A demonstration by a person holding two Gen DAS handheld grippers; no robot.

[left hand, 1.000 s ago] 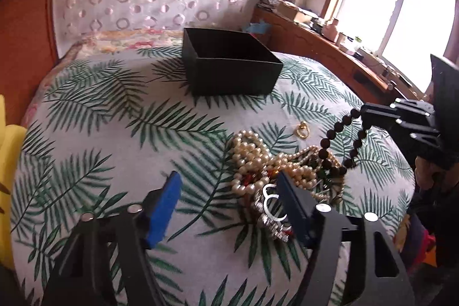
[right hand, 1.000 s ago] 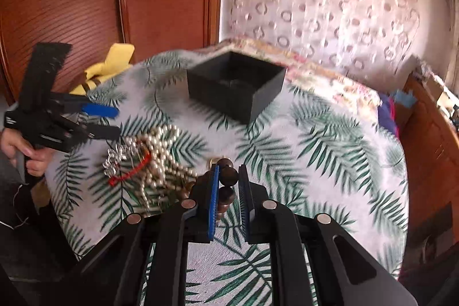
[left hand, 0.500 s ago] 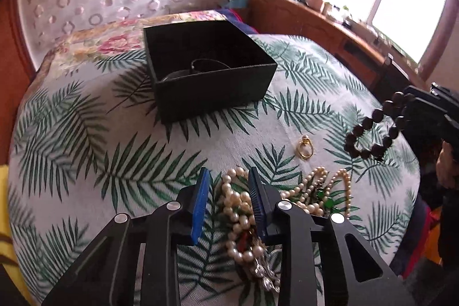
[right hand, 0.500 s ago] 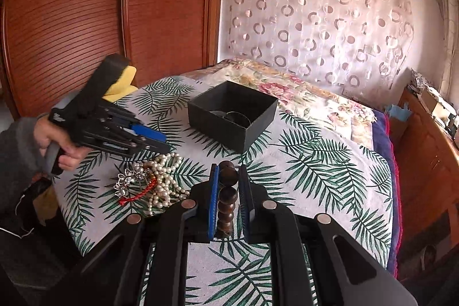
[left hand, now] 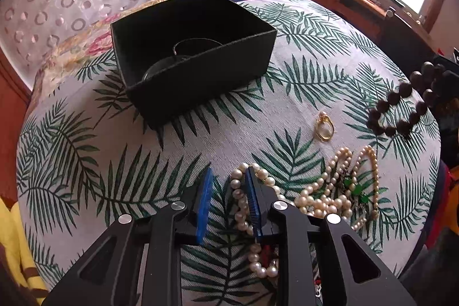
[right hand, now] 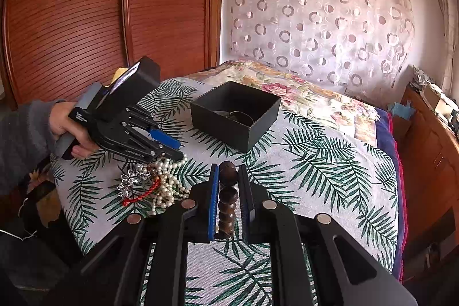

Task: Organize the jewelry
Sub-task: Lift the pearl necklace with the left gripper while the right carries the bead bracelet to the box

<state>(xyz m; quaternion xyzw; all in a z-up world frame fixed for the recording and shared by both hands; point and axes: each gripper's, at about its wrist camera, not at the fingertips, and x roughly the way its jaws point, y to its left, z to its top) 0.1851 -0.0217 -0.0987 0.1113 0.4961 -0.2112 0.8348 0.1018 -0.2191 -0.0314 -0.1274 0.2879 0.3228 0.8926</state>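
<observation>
I hold the dark wooden bead bracelet (right hand: pixel 228 192) in my right gripper (right hand: pixel 228 177); its jaws are clamped on the beads, and the strand runs lengthwise between them, away from the camera, one round bead poking past the tips. The beads are brown, glossy and graded in size. It hangs above the palm-leaf bedspread (right hand: pixel 315 162), on the near side of the black box (right hand: pixel 235 112), which already contains a thin bangle.

My left gripper (left hand: pixel 228 177) has just been narrowing its jaws around a loop of the pearl necklace (left hand: pixel 324 191); I cannot tell whether the pads pinch it. The cream pearls lie tangled, nearer me than the box. A gold ring (left hand: pixel 324 128) rests between pearls and box.
</observation>
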